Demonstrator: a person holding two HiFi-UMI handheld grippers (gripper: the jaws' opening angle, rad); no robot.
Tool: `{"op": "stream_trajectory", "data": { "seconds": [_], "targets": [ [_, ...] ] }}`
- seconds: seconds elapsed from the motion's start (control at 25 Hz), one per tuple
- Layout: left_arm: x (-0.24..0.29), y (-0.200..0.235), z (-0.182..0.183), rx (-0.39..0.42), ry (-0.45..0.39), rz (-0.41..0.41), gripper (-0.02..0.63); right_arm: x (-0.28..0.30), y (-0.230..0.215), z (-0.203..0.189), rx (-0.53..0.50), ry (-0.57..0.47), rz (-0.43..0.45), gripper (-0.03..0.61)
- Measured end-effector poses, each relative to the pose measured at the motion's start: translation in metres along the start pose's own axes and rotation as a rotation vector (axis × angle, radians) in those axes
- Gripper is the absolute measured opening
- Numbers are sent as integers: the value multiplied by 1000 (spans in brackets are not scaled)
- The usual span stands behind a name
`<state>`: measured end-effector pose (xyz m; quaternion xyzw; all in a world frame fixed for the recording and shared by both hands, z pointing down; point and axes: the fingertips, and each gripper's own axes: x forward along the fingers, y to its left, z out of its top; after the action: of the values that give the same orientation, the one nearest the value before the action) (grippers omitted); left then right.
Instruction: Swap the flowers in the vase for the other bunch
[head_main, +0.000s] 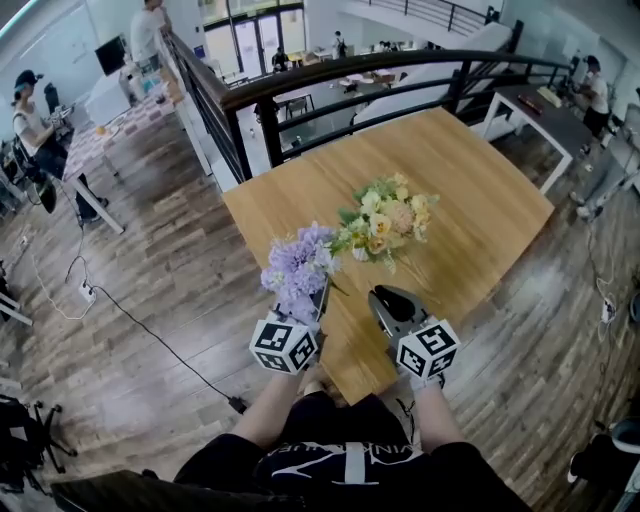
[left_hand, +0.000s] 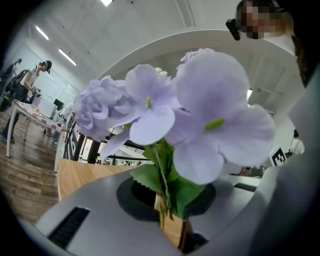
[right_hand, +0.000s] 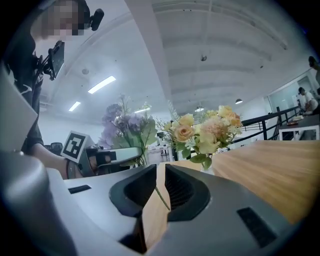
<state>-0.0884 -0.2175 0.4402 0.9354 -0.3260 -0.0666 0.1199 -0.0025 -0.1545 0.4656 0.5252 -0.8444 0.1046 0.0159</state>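
Left gripper (head_main: 318, 300): jaws narrow, clamped on the stems of the lilac flower bunch (head_main: 297, 265), held above the wooden surface (head_main: 470, 180). Right gripper (head_main: 385, 298): jaws drawn together. The yellow-and-peach bouquet (head_main: 390, 220) stands in the vase (head_main: 359, 254), at 12 o'clock from the right gripper.

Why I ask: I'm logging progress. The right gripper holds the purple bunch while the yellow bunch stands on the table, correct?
Not quite: it is the left gripper that holds the purple bunch, with the stems clamped between its jaws, as the left gripper view shows. The yellow bunch does stand on the table.
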Motion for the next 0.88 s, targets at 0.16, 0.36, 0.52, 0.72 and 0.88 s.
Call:
{"op": "stream_trajectory", "data": {
  "seconds": [0.16, 0.36, 0.52, 0.72, 0.88],
  "targets": [
    [-22, -8, 5, 10, -26, 46, 54, -15, 14, 9, -21, -13, 39, 67],
    [-51, -23, 9, 3, -36, 95, 54, -38, 37, 20, -12, -34, 74, 67],
    [-70, -51, 2, 0, -26, 97, 54, -63, 54, 17, -4, -42, 77, 67],
    [-92, -86, -14, -8, -4, 93, 54, -97, 72, 5, 16, -41, 80, 67],
    [-110, -108, -17, -5, 1, 85, 54, -125, 85, -4, 30, -38, 74, 67]
  ]
}}
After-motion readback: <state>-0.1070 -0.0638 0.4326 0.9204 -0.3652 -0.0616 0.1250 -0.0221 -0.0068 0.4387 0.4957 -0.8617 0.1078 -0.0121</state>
